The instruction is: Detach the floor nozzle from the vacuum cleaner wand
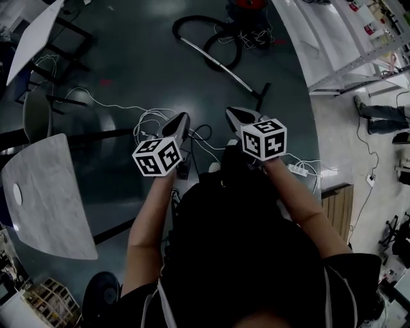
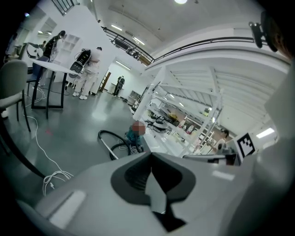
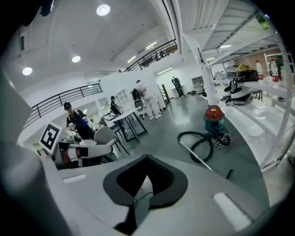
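Head view, looking steeply down over the person's torso. The left tool (image 1: pixel 182 118) and the right tool (image 1: pixel 236 114) are held side by side in front of the body, apart from each other, each with its marker cube facing the camera. In the left gripper view the left tool (image 2: pixel 151 159) has its jaws fully together with nothing between them. The right gripper view shows the same for the right tool (image 3: pixel 146 159): jaws closed and empty.

The vacuum cleaner (image 1: pixel 250 5), a red canister, stands on the dark floor (image 1: pixel 128 64) well ahead of both tools, with its black hose (image 1: pixel 214 38) looped beside it. The metal wand (image 1: pixel 214 61) runs diagonally from the hose toward the person and ends at the dark floor nozzle (image 1: pixel 261 96), which lies on the floor just ahead of the right tool. Neither tool touches it. The right gripper view gives the same layout: canister (image 3: pixel 213 119), hose (image 3: pixel 198 138), wand (image 3: pixel 196 159) and nozzle (image 3: pixel 229 174).

White cables (image 1: pixel 115 106) trail across the floor ahead of the left tool, and a power strip (image 1: pixel 298 170) lies to the right. A grey counter (image 1: pixel 45 192) stands at the left.
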`<action>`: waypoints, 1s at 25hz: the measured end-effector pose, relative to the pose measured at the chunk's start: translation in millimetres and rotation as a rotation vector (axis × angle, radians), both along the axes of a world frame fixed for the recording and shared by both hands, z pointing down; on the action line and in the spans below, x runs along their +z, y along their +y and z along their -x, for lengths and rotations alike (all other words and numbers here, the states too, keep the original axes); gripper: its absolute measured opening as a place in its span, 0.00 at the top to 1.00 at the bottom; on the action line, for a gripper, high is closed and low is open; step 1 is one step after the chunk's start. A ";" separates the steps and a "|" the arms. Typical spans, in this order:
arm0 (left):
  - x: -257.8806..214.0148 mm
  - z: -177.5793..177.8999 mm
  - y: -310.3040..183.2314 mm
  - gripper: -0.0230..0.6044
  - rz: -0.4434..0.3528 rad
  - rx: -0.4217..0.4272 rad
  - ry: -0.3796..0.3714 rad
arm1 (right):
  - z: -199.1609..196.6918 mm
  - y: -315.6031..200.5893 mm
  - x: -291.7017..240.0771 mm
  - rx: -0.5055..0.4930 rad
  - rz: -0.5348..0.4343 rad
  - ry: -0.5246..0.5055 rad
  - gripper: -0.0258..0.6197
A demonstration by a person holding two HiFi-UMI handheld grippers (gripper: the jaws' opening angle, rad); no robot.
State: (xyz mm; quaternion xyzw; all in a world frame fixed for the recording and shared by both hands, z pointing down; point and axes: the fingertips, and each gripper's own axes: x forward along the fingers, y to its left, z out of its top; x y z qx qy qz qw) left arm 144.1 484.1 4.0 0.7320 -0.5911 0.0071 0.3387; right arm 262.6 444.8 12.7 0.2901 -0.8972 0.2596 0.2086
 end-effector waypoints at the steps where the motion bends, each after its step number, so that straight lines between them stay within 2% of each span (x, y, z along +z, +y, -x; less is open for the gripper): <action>1: -0.9 1.2 -7.2 0.95 -0.003 -0.002 0.000 | 2.3 -8.0 -1.2 -0.003 -0.003 -0.002 0.97; 8: 3.0 17.0 -58.1 0.95 0.021 -0.027 -0.005 | 28.5 -68.9 -2.7 -0.045 -0.016 -0.002 0.97; 15: 7.5 37.8 -142.4 0.95 0.062 -0.078 -0.045 | 42.4 -166.2 -5.8 -0.064 -0.006 -0.007 0.97; 19: 7.2 40.7 -188.5 0.95 0.070 -0.114 -0.027 | 44.6 -216.2 -3.4 -0.101 0.009 0.004 0.97; 25: 5.6 40.6 -253.3 0.95 0.080 -0.125 -0.056 | 54.0 -278.3 -4.4 -0.169 -0.007 0.009 0.97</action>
